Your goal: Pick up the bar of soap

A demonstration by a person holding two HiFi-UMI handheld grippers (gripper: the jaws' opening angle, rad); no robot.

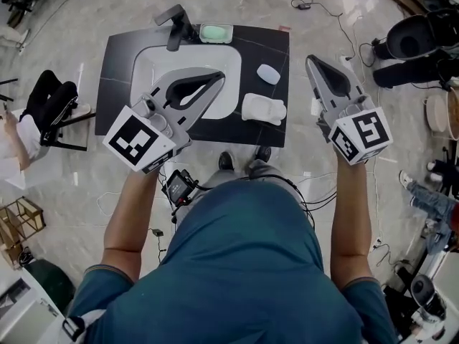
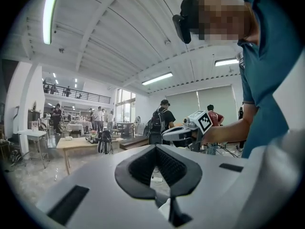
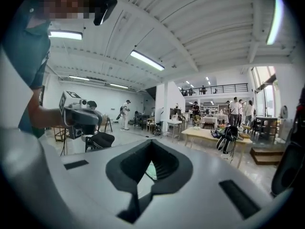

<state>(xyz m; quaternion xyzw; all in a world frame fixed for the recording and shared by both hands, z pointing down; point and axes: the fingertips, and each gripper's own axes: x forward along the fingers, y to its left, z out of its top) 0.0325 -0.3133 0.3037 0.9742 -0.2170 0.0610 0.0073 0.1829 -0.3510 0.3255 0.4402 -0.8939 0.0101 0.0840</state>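
Grey marble-patterned floor (image 1: 64, 41) is seen beneath everything, with cables (image 1: 315, 6) trailed across it and black equipment (image 1: 416, 45) stacked at the right. A black rectangular surface (image 1: 118, 56) is laid on this floor. A white sink (image 1: 147, 67) is set into its left half, and a black faucet (image 1: 174, 26) is mounted at the sink's far rim.

The left tongs (image 1: 217, 77) are held above the sink, so part of the bowl is covered in the head view. Their jaws are brought together and nothing is gripped. The right tongs (image 1: 310, 60) are held beyond the right edge of the surface, over the floor. Their jaws are likewise fully closed and nothing is gripped. A pale green patch (image 3: 150, 170) is seen through the opening behind their pads in the right gripper view; what it is cannot be determined.

A crumpled white cloth (image 1: 263, 109) is placed on the surface just right of the sink. A pale green dish (image 1: 215, 32) is located beside the faucet at the far edge. The bar of soap (image 1: 268, 74), white and oval, is left flat on the surface between sink and right edge, near the cloth on its far side, with its top fully exposed and apart from both tongs.
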